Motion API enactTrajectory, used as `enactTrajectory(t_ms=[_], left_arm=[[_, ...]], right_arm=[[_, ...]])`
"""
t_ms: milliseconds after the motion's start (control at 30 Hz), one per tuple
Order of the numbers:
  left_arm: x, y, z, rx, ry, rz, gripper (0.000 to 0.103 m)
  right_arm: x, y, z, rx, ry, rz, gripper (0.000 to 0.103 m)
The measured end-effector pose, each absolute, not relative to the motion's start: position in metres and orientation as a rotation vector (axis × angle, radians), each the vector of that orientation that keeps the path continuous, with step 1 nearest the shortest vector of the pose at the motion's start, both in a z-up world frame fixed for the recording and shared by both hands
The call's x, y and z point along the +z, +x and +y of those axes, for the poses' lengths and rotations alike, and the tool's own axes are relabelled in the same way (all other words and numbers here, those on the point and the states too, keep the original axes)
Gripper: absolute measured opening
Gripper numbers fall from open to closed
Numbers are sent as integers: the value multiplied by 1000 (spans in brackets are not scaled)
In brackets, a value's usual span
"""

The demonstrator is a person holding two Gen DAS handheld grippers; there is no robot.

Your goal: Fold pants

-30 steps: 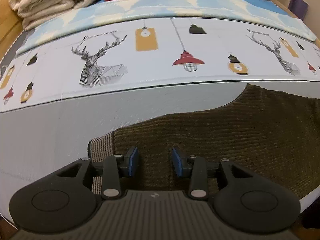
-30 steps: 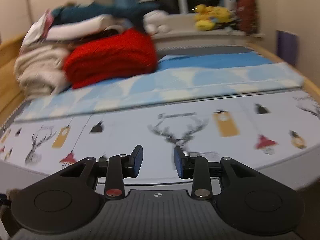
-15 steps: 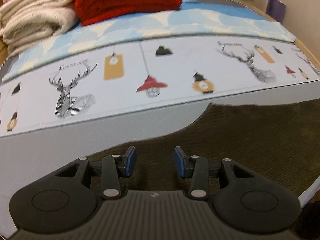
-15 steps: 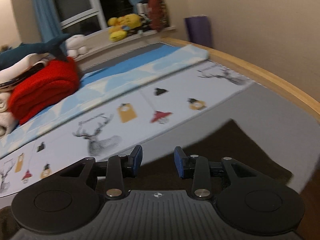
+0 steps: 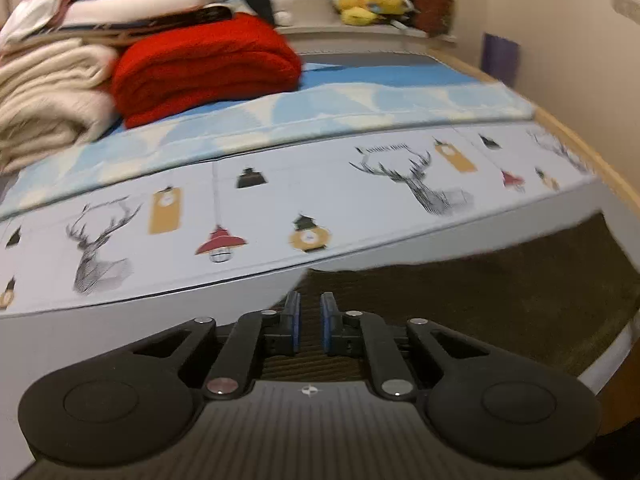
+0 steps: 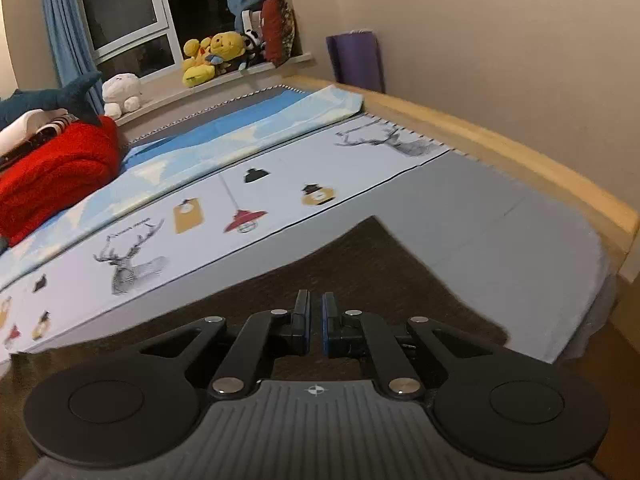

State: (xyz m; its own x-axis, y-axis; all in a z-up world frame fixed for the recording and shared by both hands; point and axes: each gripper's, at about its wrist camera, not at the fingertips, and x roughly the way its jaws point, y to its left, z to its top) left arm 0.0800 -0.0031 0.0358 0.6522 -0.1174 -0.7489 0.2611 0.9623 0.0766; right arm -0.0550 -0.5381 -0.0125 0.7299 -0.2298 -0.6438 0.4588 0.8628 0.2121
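While both tongs hover over it, one pair of dark brown corduroy pants (image 5: pixel 500 300) lies flat on the grey part of the bed (image 5: pixel 120 340), on the near side of the deer-print strip (image 5: pixel 280 200) and just beside it. In the left wrist view the garment's long axis runs alongside that strip, from the left tongs (image 5: pixel 310 300) out to the right edge of the picture. Which end is the waist I cannot tell. The left tongs have just been closing: their blue pads stand almost together with a slim gap, corduroy ribs showing in it. Whether cloth is pinched I cannot tell, and this view is blurred. Beyond the strip, from the left, sit one folded cream blanket (image 5: pixel 48 92) and one folded red blanket (image 5: pixel 208 68). Two whole deer heads are printed on the strip in this view.

In the right wrist view the pants (image 6: pixel 360 280) again lie on the near side of the strip (image 6: pixel 208 240), with one corner pointing up toward it and the cloth running down to the lower left under the right tongs (image 6: pixel 315 300). These have just been closing too, and their pads are drawn together. Whether they grip cloth is unclear. Past the strip's far side a cluster of yellow plush toys (image 6: pixel 212 56) sits on the windowsill, and one purple roll (image 6: pixel 356 60) stands at the wall
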Motion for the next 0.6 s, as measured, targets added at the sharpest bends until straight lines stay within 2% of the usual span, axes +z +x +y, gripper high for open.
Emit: enactTrajectory(t_ms=[167, 200, 267, 300, 600], left_arm=[[20, 80, -25, -257, 240, 853, 10], [19, 81, -28, -262, 246, 852, 10], [11, 88, -31, -262, 259, 877, 11], [7, 91, -33, -260, 263, 894, 11], [-6, 106, -43, -277, 276, 929, 11]], right_arm=[[-28, -78, -579, -481, 529, 667, 8], [-34, -82, -590, -508, 581, 678, 10], [-47, -93, -611, -561, 696, 679, 23], [-52, -100, -620, -584, 742, 676, 25], [-105, -106, -665, -689, 1006, 694, 31]])
